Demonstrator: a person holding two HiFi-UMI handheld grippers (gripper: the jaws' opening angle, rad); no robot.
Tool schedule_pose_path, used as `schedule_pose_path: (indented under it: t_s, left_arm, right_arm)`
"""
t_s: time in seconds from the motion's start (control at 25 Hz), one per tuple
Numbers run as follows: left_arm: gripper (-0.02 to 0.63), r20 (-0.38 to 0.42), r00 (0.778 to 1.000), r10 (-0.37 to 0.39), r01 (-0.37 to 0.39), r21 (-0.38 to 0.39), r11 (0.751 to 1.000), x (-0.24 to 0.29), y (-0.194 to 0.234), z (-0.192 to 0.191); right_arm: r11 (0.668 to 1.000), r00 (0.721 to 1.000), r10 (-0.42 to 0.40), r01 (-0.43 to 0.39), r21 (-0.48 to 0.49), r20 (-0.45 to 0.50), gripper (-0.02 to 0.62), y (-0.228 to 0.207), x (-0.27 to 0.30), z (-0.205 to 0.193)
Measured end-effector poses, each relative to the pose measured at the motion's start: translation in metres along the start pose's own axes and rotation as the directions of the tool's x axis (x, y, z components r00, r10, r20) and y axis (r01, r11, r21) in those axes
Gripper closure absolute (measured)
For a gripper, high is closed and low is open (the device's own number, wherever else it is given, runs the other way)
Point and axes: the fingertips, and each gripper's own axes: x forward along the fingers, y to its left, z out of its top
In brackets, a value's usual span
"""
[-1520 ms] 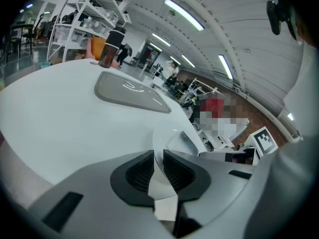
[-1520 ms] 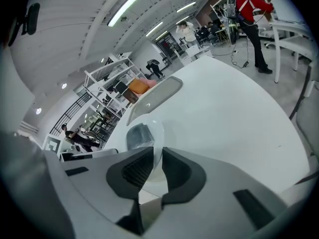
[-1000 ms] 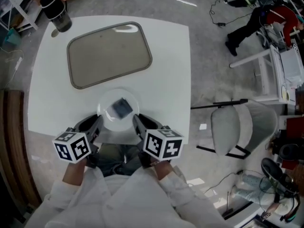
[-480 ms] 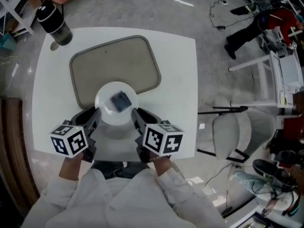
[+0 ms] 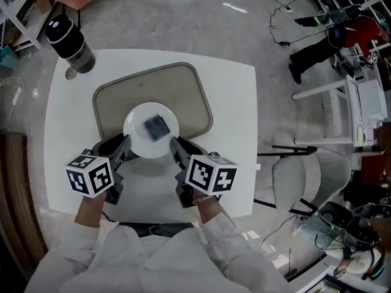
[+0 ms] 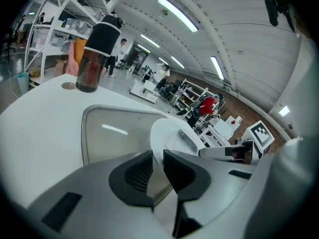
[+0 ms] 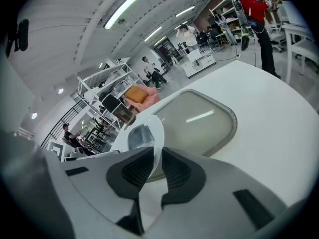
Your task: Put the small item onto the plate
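Plate (image 5: 135, 141) over the tray (image 5: 195, 96), small item (image 5: 156, 126) lying mid-plate. Left gripper (image 5: 124, 148) and right gripper (image 5: 176, 148) each pinch the near rim, jaws narrowly apart on it. Item sits between and just beyond both. Advice: hold it level, lower both sides together.
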Motion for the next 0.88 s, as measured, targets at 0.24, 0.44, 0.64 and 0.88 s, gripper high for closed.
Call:
schedule_pose_path:
  t_s: [0.24, 0.44, 0.64, 0.88]
  left_arm:
    - [0.545, -0.008, 1.0, -0.009, 0.009, -0.011, 1.0, 0.019, 0.021, 0.016]
    - [0.545, -0.022, 1.0, -0.007, 0.007, -0.014, 1.0, 0.038, 0.032, 0.021]
    - [0.545, -0.049, 0.999, 0.017, -0.017, 0.005, 1.0, 0.052, 0.044, 0.026]
    - [0.545, -0.069, 0.997, 0.027, -0.027, 0.007, 1.0, 0.063, 0.053, 0.026]
  right_arm:
    - [1.0, 1.0, -0.014, 0.014, 0.025, 0.007, 0.534, -0.006, 0.029, 0.017]
    - [0.999, 1.0, -0.027, 0.027, 0.022, -0.002, 0.534, -0.017, 0.046, 0.024]
    - [0.999, 0.999, -0.039, 0.039, 0.017, -0.018, 0.534, -0.023, 0.061, 0.029]
    - [0.998, 0.998, -0.057, 0.058, 0.03, -0.037, 0.534, -0.031, 0.076, 0.031]
